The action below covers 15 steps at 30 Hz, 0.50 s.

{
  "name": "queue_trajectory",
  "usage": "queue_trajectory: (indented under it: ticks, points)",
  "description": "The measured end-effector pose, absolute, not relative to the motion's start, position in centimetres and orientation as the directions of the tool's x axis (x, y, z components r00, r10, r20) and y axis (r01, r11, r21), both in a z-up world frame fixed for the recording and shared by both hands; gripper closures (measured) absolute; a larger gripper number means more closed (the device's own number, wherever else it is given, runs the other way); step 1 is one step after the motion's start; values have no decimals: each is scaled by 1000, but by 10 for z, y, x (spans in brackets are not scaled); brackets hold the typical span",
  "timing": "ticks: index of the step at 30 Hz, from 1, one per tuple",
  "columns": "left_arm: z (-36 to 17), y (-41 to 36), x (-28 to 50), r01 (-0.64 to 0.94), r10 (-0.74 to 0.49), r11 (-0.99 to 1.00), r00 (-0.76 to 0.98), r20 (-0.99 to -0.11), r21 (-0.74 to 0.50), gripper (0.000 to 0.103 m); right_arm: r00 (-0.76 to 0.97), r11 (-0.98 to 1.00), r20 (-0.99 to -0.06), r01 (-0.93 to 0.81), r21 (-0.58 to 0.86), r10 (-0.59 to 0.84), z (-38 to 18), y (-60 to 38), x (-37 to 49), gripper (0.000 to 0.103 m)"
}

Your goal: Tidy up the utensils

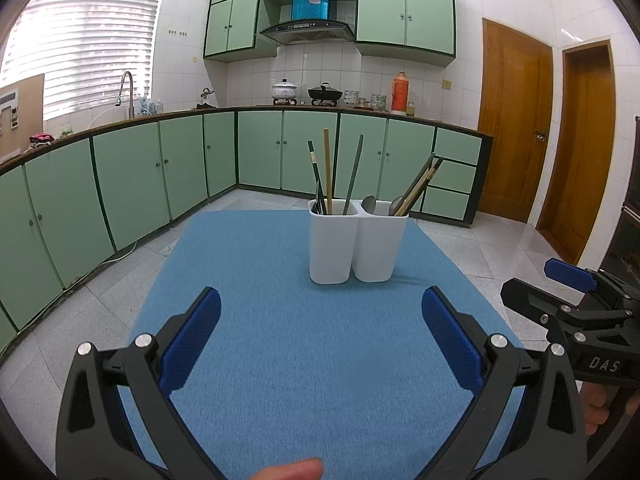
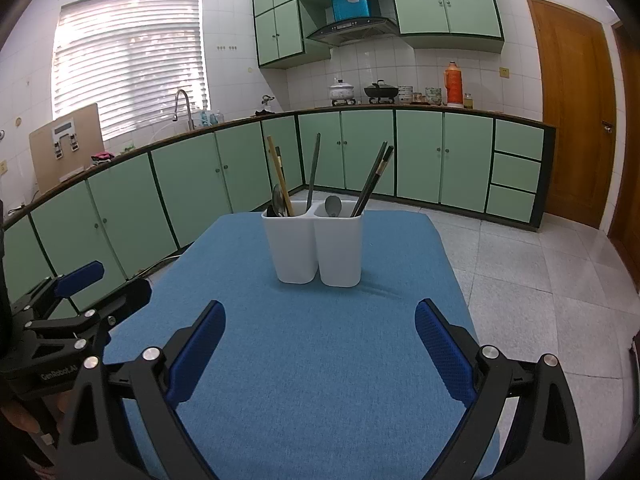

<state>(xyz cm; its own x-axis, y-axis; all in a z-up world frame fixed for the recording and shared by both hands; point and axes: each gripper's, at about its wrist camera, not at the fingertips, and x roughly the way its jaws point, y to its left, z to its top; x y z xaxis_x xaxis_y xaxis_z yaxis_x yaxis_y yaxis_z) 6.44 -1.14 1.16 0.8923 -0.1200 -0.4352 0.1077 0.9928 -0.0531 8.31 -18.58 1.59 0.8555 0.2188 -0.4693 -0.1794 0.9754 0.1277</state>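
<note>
Both grippers hover over the bench's near edge, left gripper (image 1: 320, 320) and right gripper (image 2: 320, 332), fingers spread wide, nothing held. White two-compartment utensil holder (image 2: 316, 248) stands toward the far edge of the blue-covered bench (image 2: 304, 360), chopsticks (image 2: 372, 178) and spoons (image 2: 333, 206) in both compartments.

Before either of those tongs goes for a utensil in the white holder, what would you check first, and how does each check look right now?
1. Left tongs open and holding nothing: ok.
2. Right tongs open and holding nothing: ok.
3. White holder upright on the blue mat: ok.
4. Chopsticks and spoon stick out enough to grab: ok.
5. Utensils sorted by type: not ok, both compartments hold a mix.
6. Holder stable if tugged: cannot tell.
</note>
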Motion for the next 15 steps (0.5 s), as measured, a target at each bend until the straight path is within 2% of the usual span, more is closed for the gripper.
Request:
queue_trajectory:
  ticks: [15]
  points:
    - [14, -8, 65, 104, -122, 993, 893, -433, -64, 5, 855, 975, -470, -179, 128, 219, 16, -186, 83, 9]
